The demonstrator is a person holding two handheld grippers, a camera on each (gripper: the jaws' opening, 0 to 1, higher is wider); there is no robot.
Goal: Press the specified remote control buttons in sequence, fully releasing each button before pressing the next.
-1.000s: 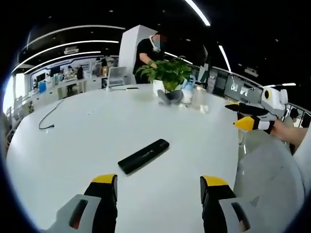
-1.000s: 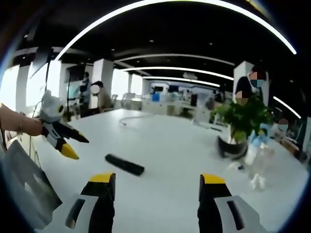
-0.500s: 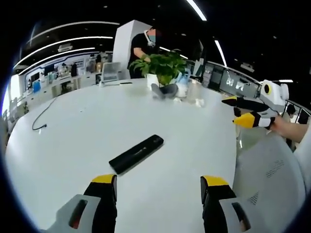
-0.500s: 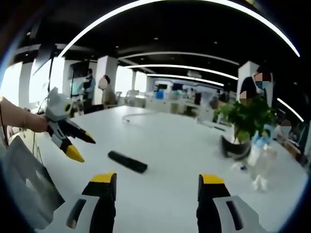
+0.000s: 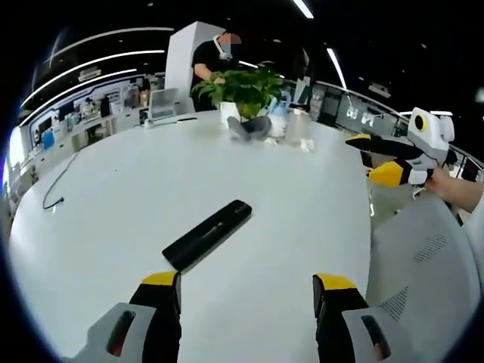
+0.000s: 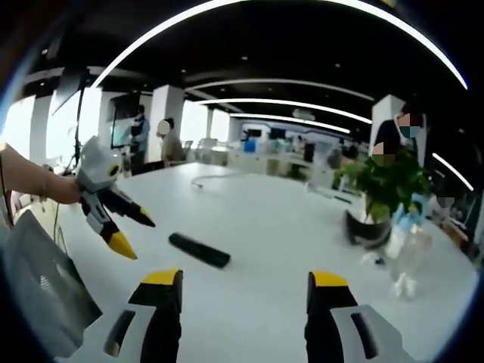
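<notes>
White worktop [image 5: 113, 197] carries the black remote [image 5: 207, 234] (plant [image 5: 243, 89] far behind); I keep my left tool [image 5: 248, 291] and right tool [image 6: 246, 287] released, hovering apart.

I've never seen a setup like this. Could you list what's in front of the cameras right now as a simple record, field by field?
Surface: large white table
Main item: black remote control, lying flat, untouched
Left claw: open, empty, hovering short of the remote
Right claw: open, empty, above the table; also seen at the right of the left gripper view
Far end of table: potted plant, clear bottle
Also on table: thin dark cable
Near edge: grey mesh chair back
Background: office, people standing
</notes>
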